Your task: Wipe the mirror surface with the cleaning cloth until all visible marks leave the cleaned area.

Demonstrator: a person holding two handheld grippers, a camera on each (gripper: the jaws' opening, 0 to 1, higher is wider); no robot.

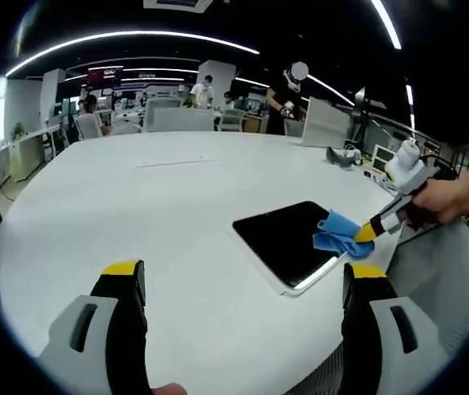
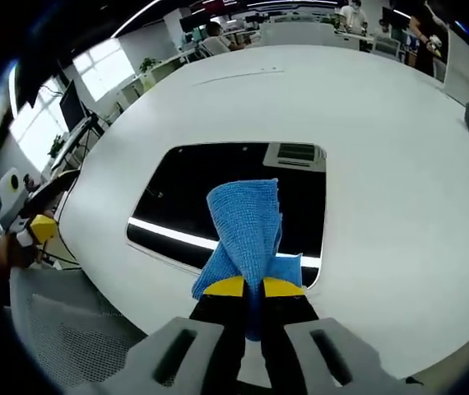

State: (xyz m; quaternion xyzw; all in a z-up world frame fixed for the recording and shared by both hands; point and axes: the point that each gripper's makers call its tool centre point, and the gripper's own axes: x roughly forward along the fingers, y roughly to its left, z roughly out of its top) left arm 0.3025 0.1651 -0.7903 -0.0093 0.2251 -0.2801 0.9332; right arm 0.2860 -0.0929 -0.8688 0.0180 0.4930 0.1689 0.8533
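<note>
Blue cleaning cloth (image 2: 247, 226) drapes across the dark, seemingly unmarked rectangular mirror (image 2: 193, 193) lying flat.

The left gripper (image 1: 243, 284) hovers above the near edge of the white table (image 1: 136, 197), its yellow-tipped jaws wide apart with nothing between them. Beyond them, to the right, the mirror (image 1: 288, 240) lies flat on the table — dark, white-framed. The right gripper (image 1: 368, 233), held in a person's hand (image 1: 442, 200), comes in from the right and pinches the blue cloth (image 1: 337, 235), which rests on the mirror's right edge.
</note>
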